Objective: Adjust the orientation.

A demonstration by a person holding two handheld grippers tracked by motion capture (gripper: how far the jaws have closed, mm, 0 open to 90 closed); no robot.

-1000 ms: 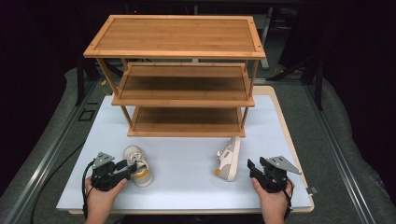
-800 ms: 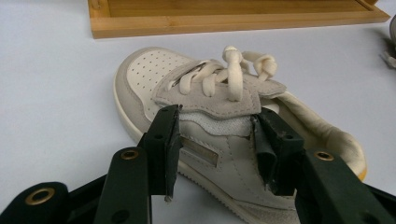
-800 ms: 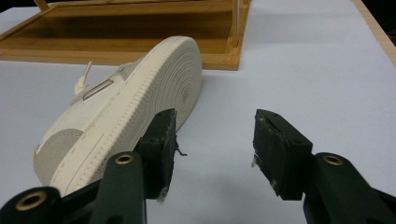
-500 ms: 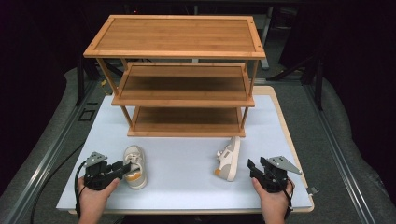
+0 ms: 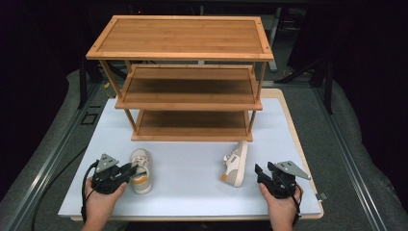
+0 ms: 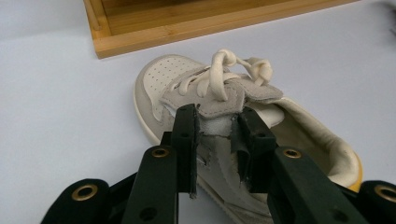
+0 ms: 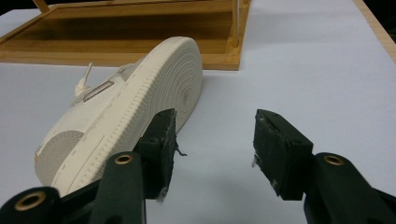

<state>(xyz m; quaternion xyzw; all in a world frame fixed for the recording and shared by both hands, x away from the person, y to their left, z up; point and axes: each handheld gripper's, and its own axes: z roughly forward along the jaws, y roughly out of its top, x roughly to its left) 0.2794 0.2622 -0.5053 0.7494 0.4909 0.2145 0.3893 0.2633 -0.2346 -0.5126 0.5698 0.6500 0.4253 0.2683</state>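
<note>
Left hand-held gripper has slid left, its jaws just been closing onto upright sneaker's tongue, front-left on desk. Grasp step; next lift toward shoe rack. Right hand-held gripper apart beside tipped sneaker.

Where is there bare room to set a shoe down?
All three shelves of the wooden rack look bare. The white mat is free between the upright sneaker and the sneaker lying on its side. It is crowded by the left gripper, whose fingers have just been closing on the upright sneaker.
</note>
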